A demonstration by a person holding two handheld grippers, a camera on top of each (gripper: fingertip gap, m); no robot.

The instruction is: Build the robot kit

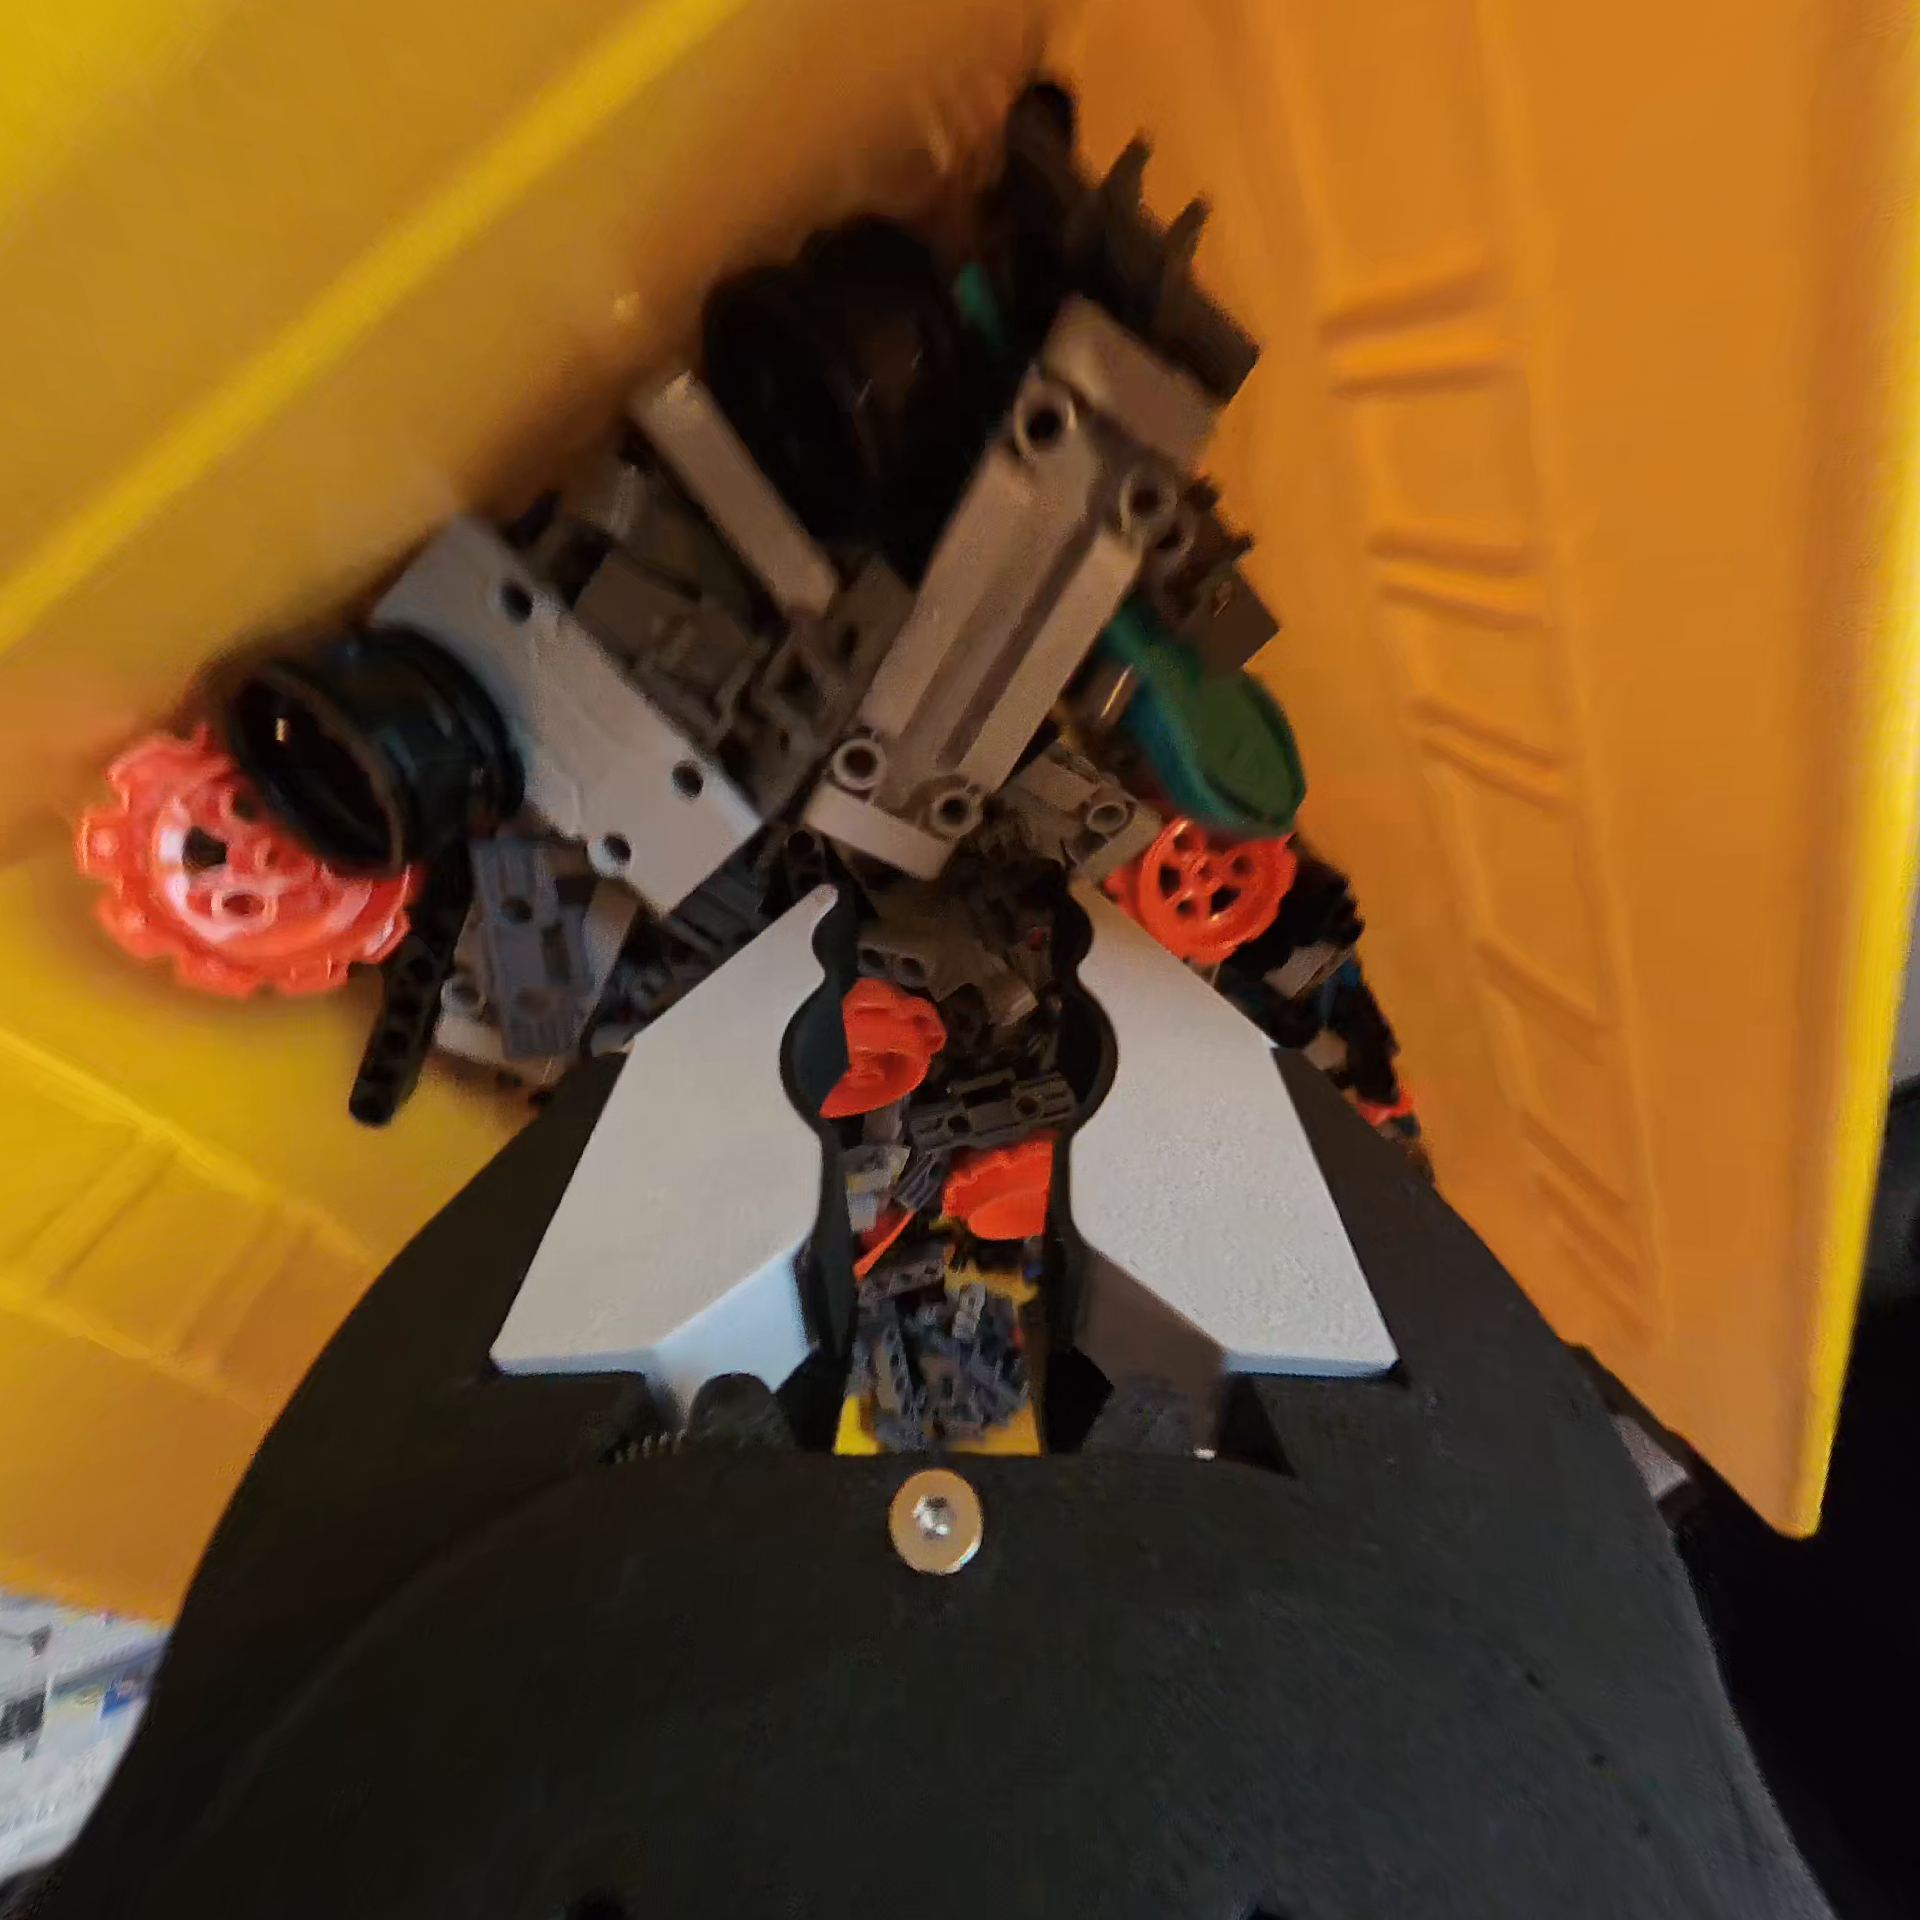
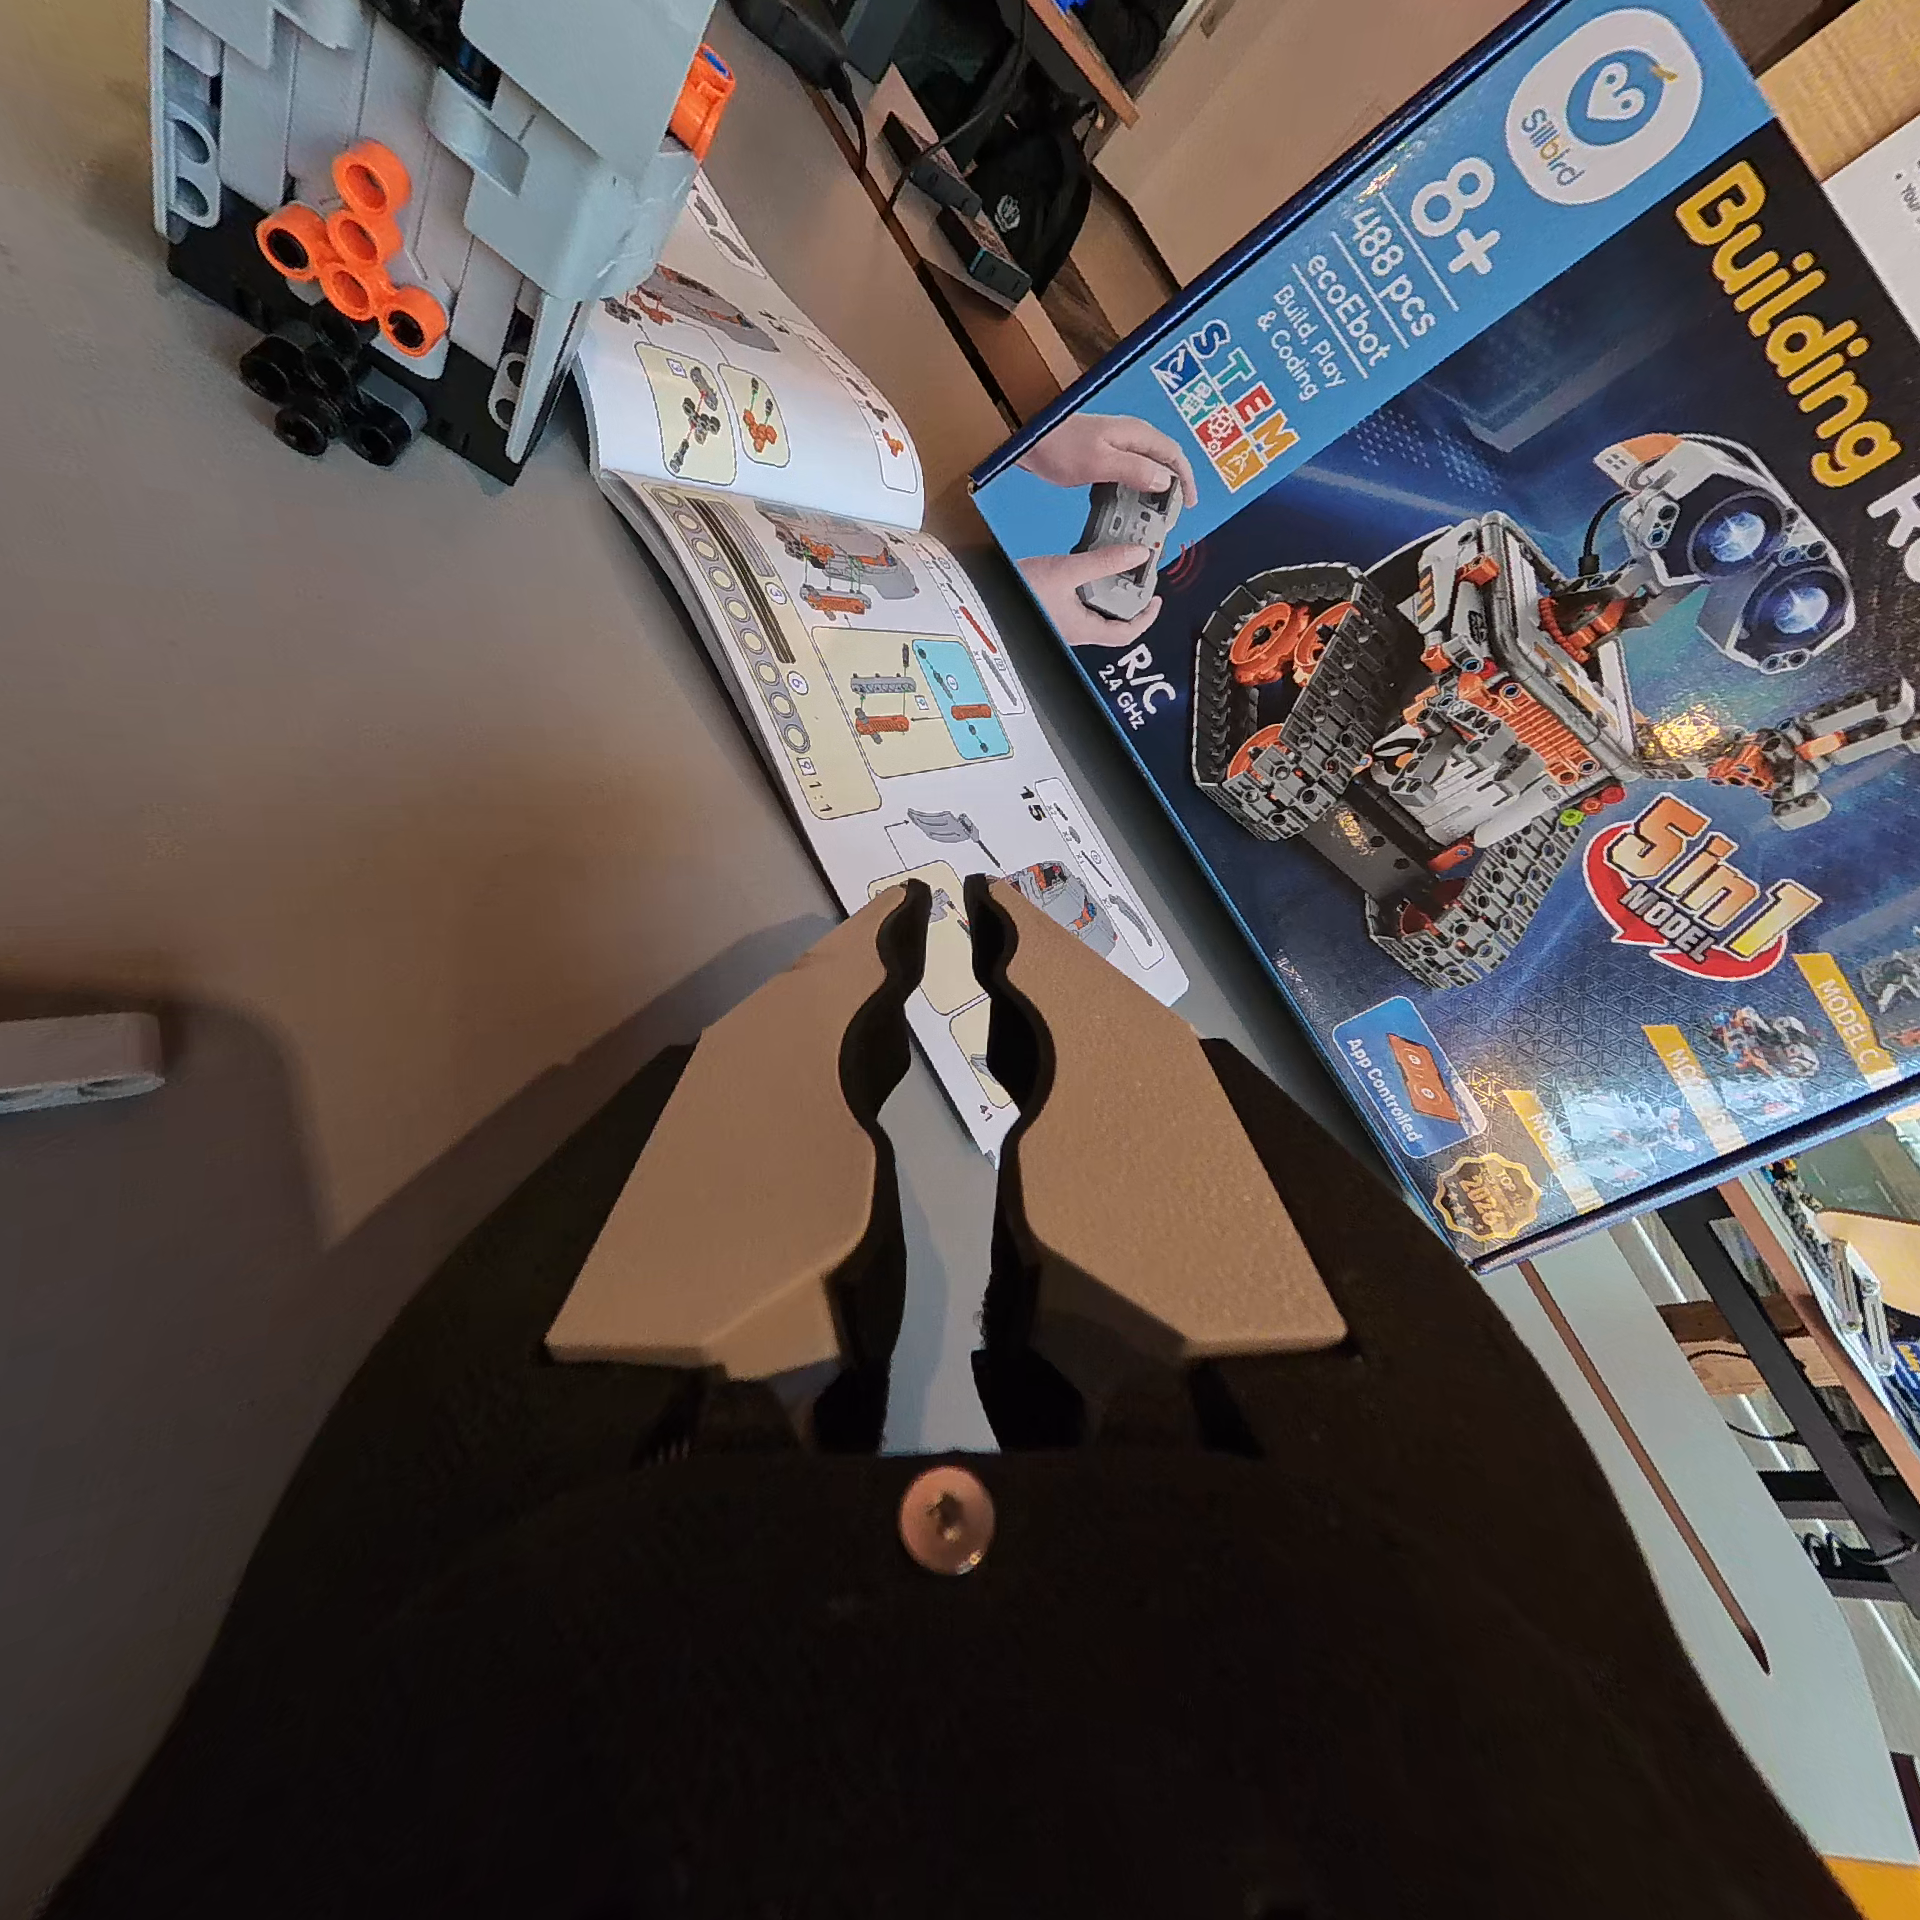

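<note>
Pile of loose building parts (image 1: pixel 914 665) sits in the corner of a yellow bin (image 1: pixel 312 312): grey beams, black tyres, orange gears (image 1: pixel 234 873), green bits. Light, rigid, slippery plastic; likely shifts when poked, so grip a long grey beam (image 1: pixel 997 623) across its flat sides. Left hand-held gripper (image 1: pixel 951 920) spread just over the pile, pinching nothing. Right hand-held gripper (image 2: pixel 945 894) nearly pressed together, empty, above the open instruction booklet (image 2: pixel 831 623) on the tabletop (image 2: pixel 312 727), blue kit box (image 2: pixel 1507 623) beside it, part-built model (image 2: pixel 416 208) beyond.
</note>
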